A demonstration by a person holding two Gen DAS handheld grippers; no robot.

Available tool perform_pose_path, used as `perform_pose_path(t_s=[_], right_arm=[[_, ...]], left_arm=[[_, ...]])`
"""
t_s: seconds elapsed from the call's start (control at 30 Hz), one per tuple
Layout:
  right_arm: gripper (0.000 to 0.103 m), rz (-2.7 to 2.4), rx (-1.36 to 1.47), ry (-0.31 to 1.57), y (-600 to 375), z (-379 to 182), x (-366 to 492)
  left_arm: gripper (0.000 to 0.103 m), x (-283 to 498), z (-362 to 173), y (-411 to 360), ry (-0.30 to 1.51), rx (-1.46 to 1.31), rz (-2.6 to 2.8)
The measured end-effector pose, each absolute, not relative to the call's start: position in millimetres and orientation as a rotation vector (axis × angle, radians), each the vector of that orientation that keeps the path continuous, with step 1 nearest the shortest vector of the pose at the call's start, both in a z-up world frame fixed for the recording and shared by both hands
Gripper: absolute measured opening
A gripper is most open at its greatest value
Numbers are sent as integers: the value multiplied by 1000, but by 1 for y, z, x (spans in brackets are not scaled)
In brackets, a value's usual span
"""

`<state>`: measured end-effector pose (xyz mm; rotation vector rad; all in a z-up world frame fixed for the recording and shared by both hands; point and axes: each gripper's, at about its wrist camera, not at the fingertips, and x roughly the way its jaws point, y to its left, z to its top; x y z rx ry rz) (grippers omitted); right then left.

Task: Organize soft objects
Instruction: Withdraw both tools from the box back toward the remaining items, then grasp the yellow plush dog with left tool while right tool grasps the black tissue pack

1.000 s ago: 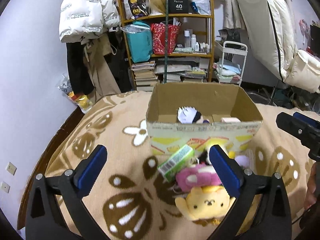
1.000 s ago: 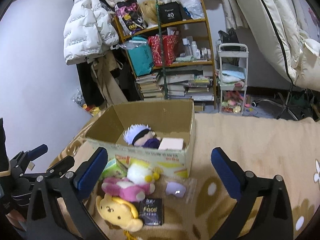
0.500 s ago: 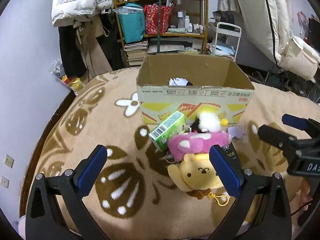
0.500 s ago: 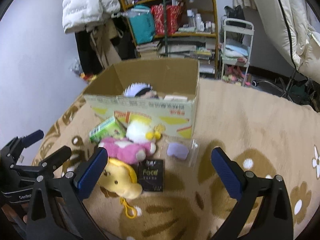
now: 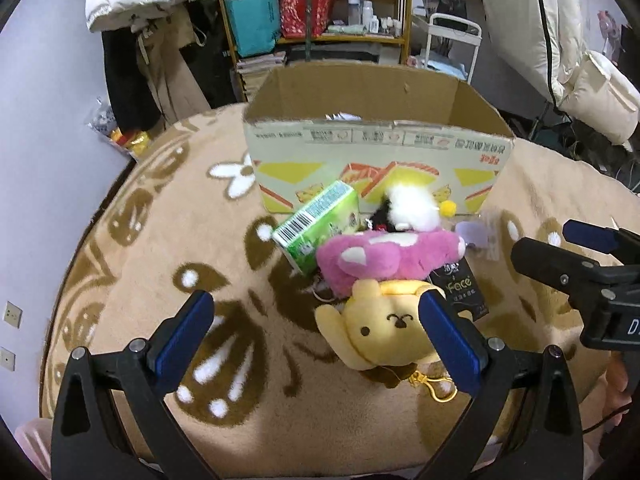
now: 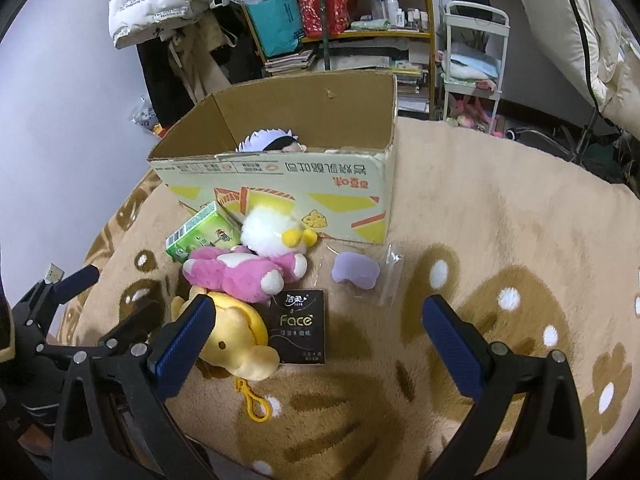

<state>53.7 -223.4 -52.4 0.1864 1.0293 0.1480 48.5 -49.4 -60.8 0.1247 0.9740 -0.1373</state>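
A yellow dog plush [image 5: 384, 332] [image 6: 234, 338] with a keyring lies on the tan blanket nearest me. Behind it lie a pink plush [image 5: 384, 258] [image 6: 244, 274], a white plush [image 5: 410, 206] [image 6: 272, 232], a green tissue pack [image 5: 318, 226] [image 6: 204, 232], a black Face tissue pack [image 6: 302, 330] and a purple pad in a clear bag [image 6: 356, 276]. An open cardboard box [image 5: 376, 146] [image 6: 280, 178] holds a white-haired doll [image 6: 268, 142]. My left gripper [image 5: 316, 340] is open, with the yellow plush by its right finger. My right gripper [image 6: 320, 344] is open over the black pack.
A wooden shelf [image 5: 320, 12] with bags, books and bottles stands behind the box, with hung coats [image 5: 136, 40] to its left and a white trolley [image 6: 472, 64] to its right. The blanket's edge drops off at the left [image 5: 80, 240].
Both grippers have moved down and nearer to the pile of toys, so the box interior is now mostly hidden in the left wrist view. Both stay open. No object has moved.
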Motion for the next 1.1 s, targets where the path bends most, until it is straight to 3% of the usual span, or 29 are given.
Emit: perform_pose_path(t_s=[0.8,1.1], right_arm=[[103,145,242,1206,-222,-96,74],[94,163,282,1283,-222,-118,81]], left_arm=[[101,59,-100,-88,1093,117,-257],[101,70,-119,-90,1175,70,-260]])
